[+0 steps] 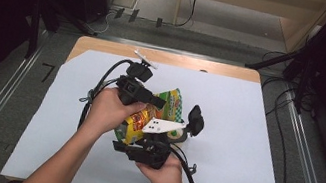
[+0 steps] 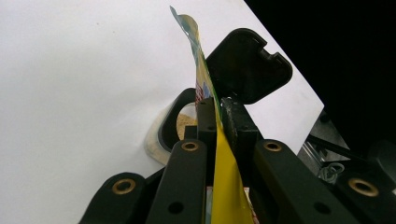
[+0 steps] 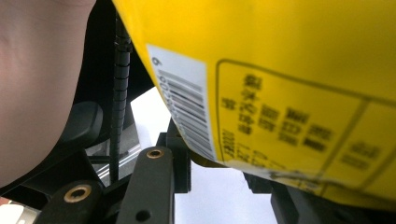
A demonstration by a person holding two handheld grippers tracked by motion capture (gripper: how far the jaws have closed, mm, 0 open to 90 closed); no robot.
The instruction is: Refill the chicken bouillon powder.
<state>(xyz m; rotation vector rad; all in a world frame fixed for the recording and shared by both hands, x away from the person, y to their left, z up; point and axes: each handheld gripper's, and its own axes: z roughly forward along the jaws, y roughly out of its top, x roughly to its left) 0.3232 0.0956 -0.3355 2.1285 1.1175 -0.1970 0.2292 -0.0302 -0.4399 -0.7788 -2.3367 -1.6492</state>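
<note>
I have the yellow snack bag (image 1: 146,119) up off the white surface (image 1: 242,151), near its middle, held between both hands. My left gripper (image 2: 218,109) is closed tight on the bag's thin flat edge, the jaws nearly meeting with only the film between them; that pinch keeps the top steady. My right gripper (image 1: 148,151) comes in from the near side at the bag's lower part, its jaws partly closed around the fuller body, though I cannot tell how firmly the pads press. Just to the right sits an open container (image 2: 173,123) with its black lid (image 2: 250,63) flipped up, so I judge the bag is held over it for pouring. To the right and far side the surface gives me room to move.
</note>
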